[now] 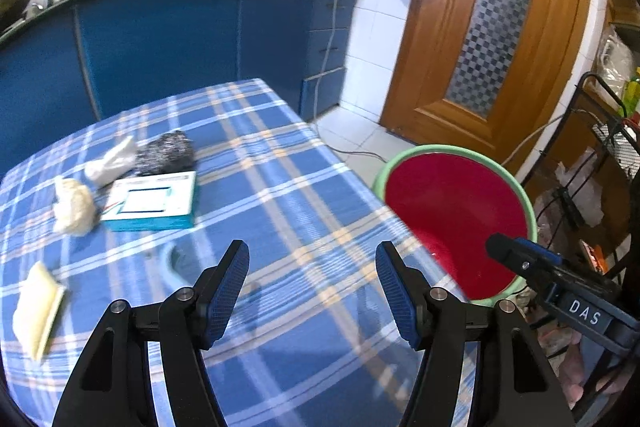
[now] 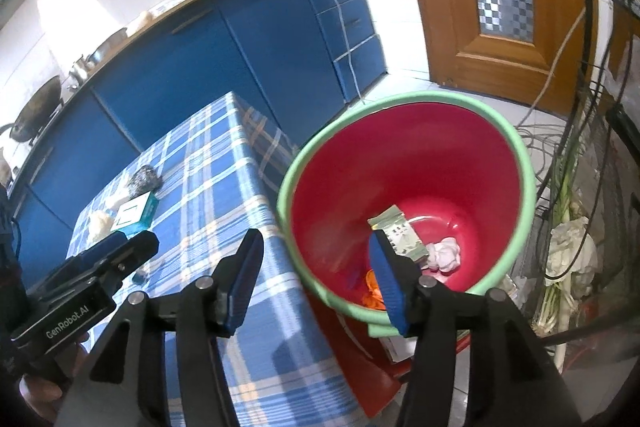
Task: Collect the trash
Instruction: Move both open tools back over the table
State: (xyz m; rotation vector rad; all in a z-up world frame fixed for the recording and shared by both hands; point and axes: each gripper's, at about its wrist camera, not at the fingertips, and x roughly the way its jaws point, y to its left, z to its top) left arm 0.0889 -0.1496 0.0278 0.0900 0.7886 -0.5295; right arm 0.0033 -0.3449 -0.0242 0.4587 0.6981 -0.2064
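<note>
left wrist view first: i see the table (image 1: 280, 195) under a blue plaid cloth filling most of the picture, and the red bin (image 1: 456, 219) with its green rim standing on the floor just beside the table's right edge. on the far left part of the cloth lie a teal and white box (image 1: 154, 203), a dark speckled lump (image 1: 168, 153) behind it, a white crumpled tissue (image 1: 112, 163) and a cream wad (image 1: 74, 205) to its left, and a pale yellow packet (image 1: 36, 311) nearer to me. my left gripper (image 1: 312, 287) hangs above bare cloth with its jaws apart and nothing between them.

from the right wrist i look down into the bin (image 2: 400, 163). at its bottom lie a green and white wrapper (image 2: 394, 229), a white paper ball (image 2: 444, 253) touching it, and something orange (image 2: 374, 293) partly hidden behind my finger. my right gripper (image 2: 316, 283) sits over the near rim with its jaws apart and empty. the left gripper's body (image 2: 100, 267) shows at the lower left, over the table.
</note>
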